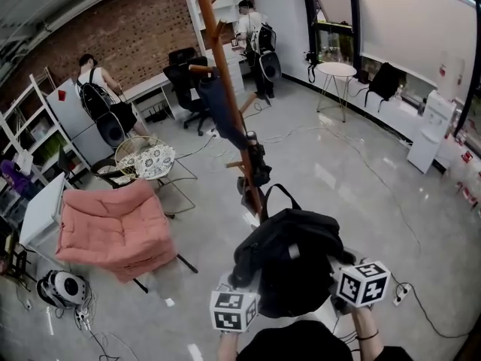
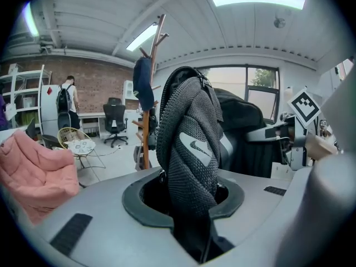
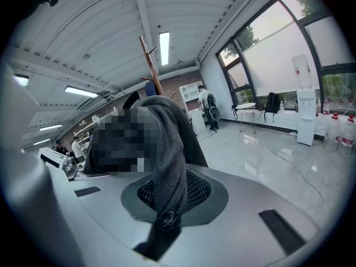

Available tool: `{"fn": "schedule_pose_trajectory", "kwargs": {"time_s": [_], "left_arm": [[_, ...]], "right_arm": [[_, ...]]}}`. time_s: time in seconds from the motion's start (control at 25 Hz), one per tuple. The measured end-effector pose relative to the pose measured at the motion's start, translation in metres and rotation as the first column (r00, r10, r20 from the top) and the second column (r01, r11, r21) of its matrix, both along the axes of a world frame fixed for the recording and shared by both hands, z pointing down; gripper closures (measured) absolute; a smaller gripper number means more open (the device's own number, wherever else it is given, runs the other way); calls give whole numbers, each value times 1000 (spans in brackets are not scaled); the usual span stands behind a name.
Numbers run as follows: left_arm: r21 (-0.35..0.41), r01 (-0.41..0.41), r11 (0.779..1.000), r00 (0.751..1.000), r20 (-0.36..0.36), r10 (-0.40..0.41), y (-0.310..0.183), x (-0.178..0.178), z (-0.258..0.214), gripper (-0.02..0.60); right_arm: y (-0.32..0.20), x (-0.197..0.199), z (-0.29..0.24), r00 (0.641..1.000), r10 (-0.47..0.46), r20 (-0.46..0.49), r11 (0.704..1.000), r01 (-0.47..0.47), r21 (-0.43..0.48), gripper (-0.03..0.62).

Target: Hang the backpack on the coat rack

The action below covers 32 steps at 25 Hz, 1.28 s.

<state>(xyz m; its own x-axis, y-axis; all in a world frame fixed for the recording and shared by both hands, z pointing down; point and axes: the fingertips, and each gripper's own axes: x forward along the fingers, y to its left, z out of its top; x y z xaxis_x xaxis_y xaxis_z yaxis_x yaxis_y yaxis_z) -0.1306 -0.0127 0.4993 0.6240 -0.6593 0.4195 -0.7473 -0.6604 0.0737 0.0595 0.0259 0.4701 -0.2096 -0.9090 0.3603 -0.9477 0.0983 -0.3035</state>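
I hold a black backpack [image 1: 289, 258] up in front of me with both grippers. In the left gripper view a padded mesh shoulder strap [image 2: 189, 143] with a pale logo runs up out of the left gripper [image 2: 189, 204], whose jaws are shut on it. The right gripper [image 3: 167, 204] is shut on another mesh strap [image 3: 167, 149]. In the head view the left gripper [image 1: 242, 292] and right gripper [image 1: 344, 273] sit under the bag's sides. Just beyond the bag stands the wooden coat rack [image 1: 223, 81]. It carries a dark blue garment [image 1: 220, 104] and a small black bag [image 1: 257, 164].
A pink cushioned chair [image 1: 113, 232] and a round wicker table [image 1: 145, 156] stand to the left. A white round table [image 1: 336, 69] and a water dispenser [image 1: 432, 130] are at the right. Two people [image 1: 94, 89] [image 1: 252, 21] stand at desks at the back. Cables [image 1: 361, 156] trail over the floor.
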Motion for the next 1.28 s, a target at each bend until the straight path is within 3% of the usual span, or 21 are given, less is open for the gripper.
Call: {"fn": "schedule_pose_trajectory", "kwargs": {"time_s": [0.48, 1.28], "left_arm": [[-21, 30, 999, 999, 30, -30, -41, 8, 3, 454], [-32, 244, 969, 970, 18, -243, -179, 55, -5, 454]], "right_arm": [[-50, 10, 8, 999, -27, 28, 999, 27, -26, 563], [-231, 58, -5, 973, -231, 17, 972, 232, -32, 563]]}}
